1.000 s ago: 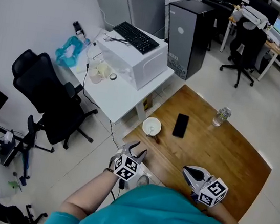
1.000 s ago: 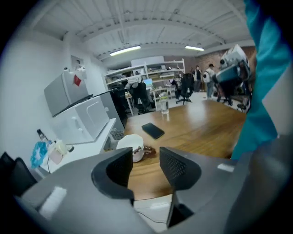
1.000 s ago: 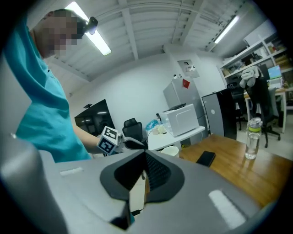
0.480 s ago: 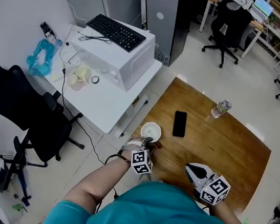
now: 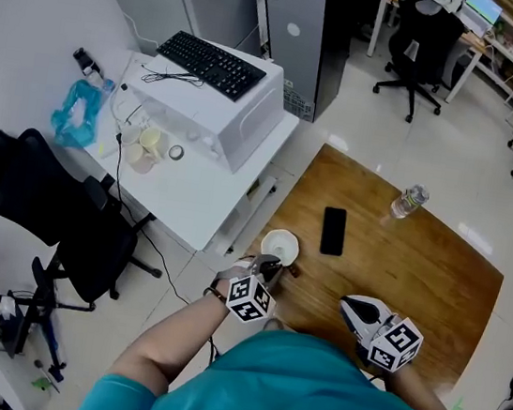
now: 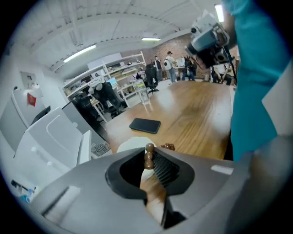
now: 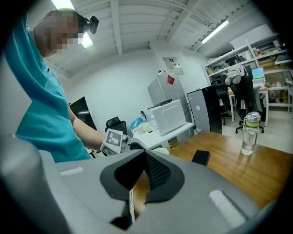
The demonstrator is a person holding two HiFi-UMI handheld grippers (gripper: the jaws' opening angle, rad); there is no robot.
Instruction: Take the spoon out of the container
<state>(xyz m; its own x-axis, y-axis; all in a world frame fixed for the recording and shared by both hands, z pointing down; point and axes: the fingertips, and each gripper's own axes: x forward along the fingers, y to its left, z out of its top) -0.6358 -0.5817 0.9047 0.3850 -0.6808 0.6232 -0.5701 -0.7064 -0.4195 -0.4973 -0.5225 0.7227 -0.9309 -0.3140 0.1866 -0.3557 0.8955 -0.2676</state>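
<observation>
A white bowl-like container (image 5: 280, 247) stands near the left edge of the wooden table (image 5: 418, 269). A spoon with a brown beaded handle (image 6: 149, 155) rises from the container (image 6: 130, 144). My left gripper (image 5: 265, 269) is at the container's near rim. Its jaws are closing and the spoon handle stands between the tips, which press on it (image 6: 149, 158). My right gripper (image 5: 357, 308) hovers over the table's near edge, to the right of the left one. It is shut with nothing in it (image 7: 144, 155).
A black phone (image 5: 332, 230) lies just right of the container, and a water bottle (image 5: 407, 202) stands further back. A white desk (image 5: 192, 190) with a printer and keyboard sits left of the table. Office chairs stand on the floor around.
My left gripper has moved forward to the container and its wide-open jaws have closed round the spoon handle. The right gripper has stayed where it was.
</observation>
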